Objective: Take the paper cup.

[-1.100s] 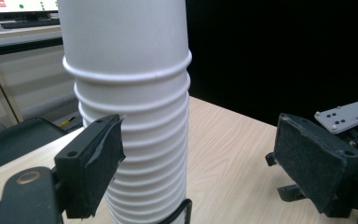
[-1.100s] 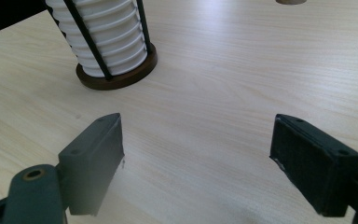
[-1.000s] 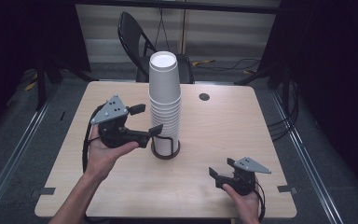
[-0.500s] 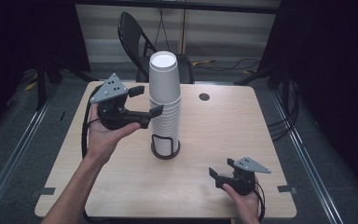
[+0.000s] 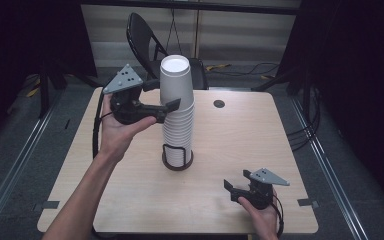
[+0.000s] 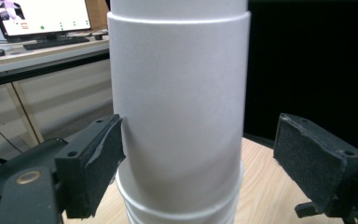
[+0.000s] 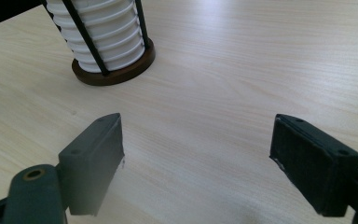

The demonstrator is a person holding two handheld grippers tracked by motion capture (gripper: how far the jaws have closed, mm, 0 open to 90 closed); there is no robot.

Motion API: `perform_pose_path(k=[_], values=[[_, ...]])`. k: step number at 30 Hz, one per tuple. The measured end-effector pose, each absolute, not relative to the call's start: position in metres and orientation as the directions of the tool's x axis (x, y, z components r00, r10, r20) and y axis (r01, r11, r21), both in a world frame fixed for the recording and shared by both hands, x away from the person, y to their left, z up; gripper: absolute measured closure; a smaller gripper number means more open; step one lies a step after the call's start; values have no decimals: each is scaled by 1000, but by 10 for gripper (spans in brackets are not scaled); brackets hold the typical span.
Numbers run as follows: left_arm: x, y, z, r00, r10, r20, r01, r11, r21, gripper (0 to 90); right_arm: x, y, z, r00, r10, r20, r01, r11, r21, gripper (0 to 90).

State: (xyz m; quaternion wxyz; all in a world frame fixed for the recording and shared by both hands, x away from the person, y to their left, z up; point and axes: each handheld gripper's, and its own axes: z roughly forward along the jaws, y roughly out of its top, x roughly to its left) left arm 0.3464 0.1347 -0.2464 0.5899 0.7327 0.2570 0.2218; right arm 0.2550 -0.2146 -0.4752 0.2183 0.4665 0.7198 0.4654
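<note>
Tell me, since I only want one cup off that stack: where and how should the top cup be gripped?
Grip the top cup across its wall, just above its exposed rim, coming level from the side, as the left tool does. Its round, upright wall fits between the open jaws.

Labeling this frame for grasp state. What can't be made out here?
- Left gripper view: top cup rim cut off by the upper edge; left hand-held gripper has one pad at the wall, contact unclear.
- High view: far jaw of it hidden behind the cup stack.
- Right gripper view: stack cut off above the holder; cup count unreadable.
</note>
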Motion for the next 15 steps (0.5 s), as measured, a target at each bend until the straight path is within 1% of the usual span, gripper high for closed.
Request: perform_pose_path(k=[10,15], values=[[362,122,-248,754,657,19,132,-179,975,153,255,-216,-476,-471,873,125,470,128,874,167],[367,111,-249,742,670,14,154,-191,970,87,256,-215,-476,-470,874,124,473,131,871,167]])
